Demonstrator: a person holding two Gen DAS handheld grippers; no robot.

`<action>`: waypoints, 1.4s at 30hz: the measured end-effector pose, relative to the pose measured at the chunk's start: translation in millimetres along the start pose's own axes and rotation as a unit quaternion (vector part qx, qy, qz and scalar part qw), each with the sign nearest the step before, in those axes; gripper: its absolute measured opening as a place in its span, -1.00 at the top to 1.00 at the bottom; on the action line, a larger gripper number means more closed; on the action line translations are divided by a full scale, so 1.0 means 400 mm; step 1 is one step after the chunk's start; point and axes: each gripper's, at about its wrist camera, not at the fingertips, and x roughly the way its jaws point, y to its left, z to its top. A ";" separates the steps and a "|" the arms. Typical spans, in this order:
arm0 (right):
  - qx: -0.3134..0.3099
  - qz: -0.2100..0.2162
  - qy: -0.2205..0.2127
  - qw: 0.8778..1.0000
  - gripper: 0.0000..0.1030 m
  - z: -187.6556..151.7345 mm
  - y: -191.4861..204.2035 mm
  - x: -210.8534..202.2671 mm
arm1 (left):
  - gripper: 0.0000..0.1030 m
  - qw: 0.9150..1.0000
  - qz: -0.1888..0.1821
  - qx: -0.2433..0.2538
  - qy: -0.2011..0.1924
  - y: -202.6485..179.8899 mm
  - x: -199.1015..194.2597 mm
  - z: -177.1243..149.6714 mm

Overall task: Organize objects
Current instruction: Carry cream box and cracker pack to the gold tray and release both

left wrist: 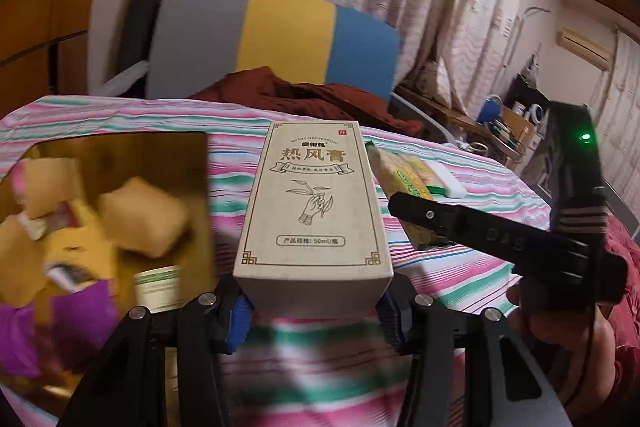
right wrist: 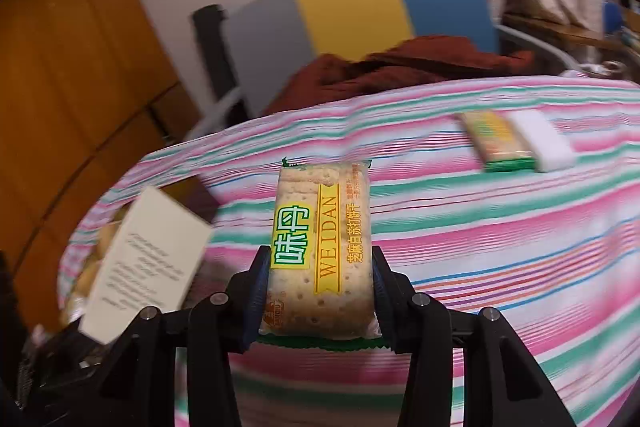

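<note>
My left gripper (left wrist: pixel 314 311) is shut on a beige ointment box (left wrist: pixel 316 203) with Chinese print, held above the striped cloth. That box also shows at the left of the right wrist view (right wrist: pixel 148 259). My right gripper (right wrist: pixel 318 291) is shut on a Weidan cracker packet (right wrist: pixel 322 251), held above the cloth. The right gripper's body shows in the left wrist view (left wrist: pixel 480 227), just right of the box. A brown open box (left wrist: pixel 100 223) with snack packets and small jars lies to the left.
A second cracker packet (right wrist: pixel 500 143) and a white block (right wrist: pixel 544 141) lie on the striped cloth (right wrist: pixel 500 247) at the far right. A maroon garment (left wrist: pixel 320 99) and a grey-yellow-blue chair back (left wrist: pixel 280 39) stand behind the table.
</note>
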 end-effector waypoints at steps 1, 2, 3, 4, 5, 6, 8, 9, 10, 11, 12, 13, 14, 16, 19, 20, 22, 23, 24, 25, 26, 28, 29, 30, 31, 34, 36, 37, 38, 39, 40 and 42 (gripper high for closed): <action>-0.004 0.009 0.002 1.000 0.08 0.000 0.019 0.004 | -0.01 1.000 0.004 -0.008 -0.001 0.018 -0.011 -0.001; -0.011 0.021 0.004 1.000 0.08 -0.002 0.049 0.008 | -0.01 1.000 0.009 -0.018 -0.003 0.038 -0.023 -0.003; -0.016 0.033 0.008 0.999 0.08 -0.002 0.077 0.013 | -0.01 0.999 0.015 -0.028 -0.003 0.061 -0.034 -0.006; -0.021 0.047 0.011 0.999 0.08 0.000 0.106 0.020 | -0.01 0.999 0.022 -0.038 -0.003 0.084 -0.044 -0.009; -0.027 0.063 0.015 0.998 0.08 0.007 0.140 0.032 | -0.01 0.999 0.027 -0.043 -0.003 0.098 -0.049 -0.011; -0.031 0.072 0.017 0.997 0.08 0.013 0.164 0.041 | -0.01 0.998 0.034 -0.049 -0.002 0.117 -0.056 -0.013; -0.042 0.090 0.024 0.995 0.08 0.030 0.218 0.068 | -0.01 0.997 0.047 -0.060 -0.002 0.151 -0.067 -0.017; -0.049 0.102 0.029 0.993 0.08 0.042 0.253 0.091 | -0.01 0.997 0.052 -0.065 -0.001 0.171 -0.072 -0.021; -0.055 0.108 0.033 0.992 0.08 0.049 0.278 0.109 | -0.01 0.996 0.054 -0.069 0.003 0.184 -0.073 -0.024; -0.062 0.110 0.037 0.991 0.08 0.055 0.300 0.125 | -0.01 0.996 0.057 -0.070 0.008 0.196 -0.074 -0.028; -0.069 0.113 0.042 0.990 0.08 0.062 0.322 0.144 | -0.01 0.995 0.061 -0.072 0.013 0.207 -0.075 -0.033; -0.075 0.116 0.048 0.989 0.08 0.068 0.341 0.163 | -0.01 0.995 0.062 -0.072 0.019 0.215 -0.074 -0.038; -0.084 0.117 0.054 0.988 0.08 0.073 0.360 0.182 | -0.01 0.995 0.062 -0.072 0.025 0.221 -0.072 -0.043; -0.105 0.108 0.061 0.987 0.02 0.088 0.392 0.224 | -0.01 0.996 0.063 -0.062 0.024 0.222 -0.080 -0.052; -0.122 0.085 0.068 0.987 -0.08 0.103 0.410 0.269 | -0.01 0.997 0.067 -0.043 0.025 0.214 -0.085 -0.057; -0.119 0.084 0.071 0.987 -0.13 0.108 0.408 0.280 | -0.01 0.997 0.066 -0.043 0.025 0.212 -0.084 -0.055; -0.104 0.087 0.069 0.988 -0.24 0.113 0.396 0.274 | -0.01 0.997 0.060 -0.047 0.023 0.215 -0.087 -0.059; -0.097 0.089 0.063 0.989 -0.32 0.117 0.383 0.259 | -0.01 0.997 0.061 -0.047 0.022 0.217 -0.089 -0.061; -0.090 0.093 0.055 0.990 -0.53 0.113 0.373 0.243 | -0.01 0.997 0.063 -0.046 0.023 0.217 -0.086 -0.059; -0.086 0.095 0.046 0.991 -0.74 0.109 0.368 0.228 | -0.01 0.997 0.065 -0.045 0.023 0.217 -0.086 -0.058; -0.081 0.094 0.031 0.992 -0.81 0.101 0.355 0.205 | -0.01 0.996 0.070 -0.044 0.022 0.219 -0.087 -0.054; -0.076 0.090 0.004 0.993 -0.99 0.090 0.343 0.162 | -0.01 0.995 0.085 -0.047 0.023 0.224 -0.086 -0.053; -0.076 0.086 -0.009 0.993 -1.00 0.083 0.338 0.142 | -0.01 0.994 0.089 -0.050 0.024 0.228 -0.085 -0.052; -0.078 0.079 -0.016 0.994 -1.00 0.083 0.335 0.131 | -0.01 0.994 0.091 -0.054 0.024 0.234 -0.085 -0.051; -0.081 0.068 -0.023 0.994 -1.00 0.080 0.331 0.118 | -0.02 0.994 0.091 -0.057 0.024 0.237 -0.087 -0.050; -0.087 0.015 -0.040 0.995 -1.00 0.058 0.316 0.085 | -0.03 0.994 0.086 -0.071 0.020 0.241 -0.095 -0.055; -0.082 -0.001 -0.047 0.995 -1.00 0.043 0.294 0.072 | -0.04 0.994 0.083 -0.073 0.017 0.234 -0.103 -0.063; -0.079 -0.001 -0.049 0.996 -1.00 0.037 0.281 0.066 | -0.04 0.994 0.083 -0.073 0.015 0.236 -0.103 -0.064; -0.074 0.004 -0.051 0.996 -1.00 0.033 0.269 0.060 | -0.04 0.994 0.081 -0.071 0.013 0.233 -0.107 -0.068; -0.069 0.010 -0.049 0.996 -1.00 0.026 0.253 0.055 | -0.04 0.994 0.081 -0.067 0.009 0.225 -0.115 -0.073; -0.066 0.010 -0.048 0.997 -1.00 0.020 0.246 0.054 | -0.04 0.995 0.082 -0.063 0.002 0.218 -0.123 -0.075; -0.060 0.004 -0.042 0.997 -1.00 0.011 0.225 0.054 | -0.07 0.995 0.082 -0.050 -0.011 0.203 -0.139 -0.072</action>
